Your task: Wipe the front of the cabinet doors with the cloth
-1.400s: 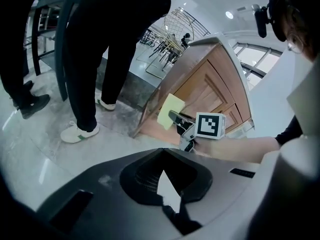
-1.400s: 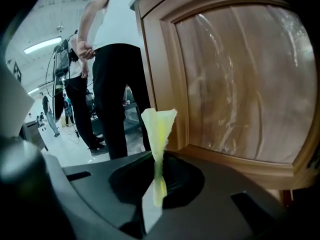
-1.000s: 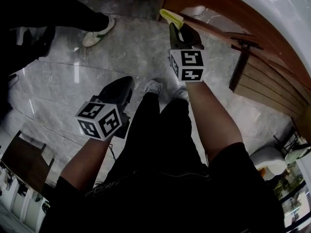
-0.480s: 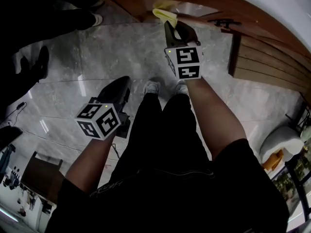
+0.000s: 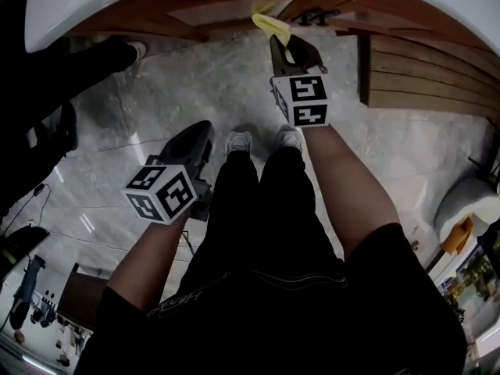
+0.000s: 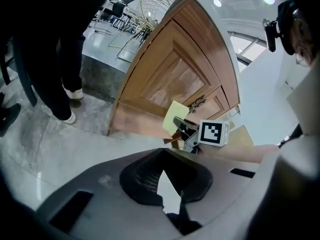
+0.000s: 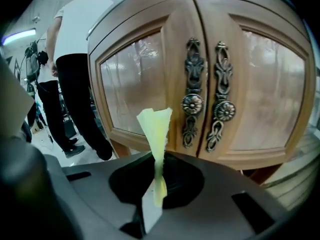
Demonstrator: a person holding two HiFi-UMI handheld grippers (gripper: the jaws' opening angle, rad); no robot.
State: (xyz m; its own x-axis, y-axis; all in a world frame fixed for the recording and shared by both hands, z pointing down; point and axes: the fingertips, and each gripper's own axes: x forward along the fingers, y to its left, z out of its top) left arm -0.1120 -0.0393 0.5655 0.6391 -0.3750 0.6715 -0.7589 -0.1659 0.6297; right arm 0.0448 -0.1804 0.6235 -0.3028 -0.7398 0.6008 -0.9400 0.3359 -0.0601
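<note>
The right gripper (image 7: 155, 184) is pinching a soft, light pale-yellow cloth (image 7: 154, 129) by its lower end, near the wooden glass-panelled cabinet doors (image 7: 240, 84). Being floppy, it is likely needing a fuller, bunched hold. The left gripper (image 6: 167, 184) is hanging closed and empty.

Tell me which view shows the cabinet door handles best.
The right gripper view: both ornate handles face the camera, side by side where the two doors meet. The head view shows them only as a small dark shape at the top edge; the left gripper view catches them small and oblique.
</note>
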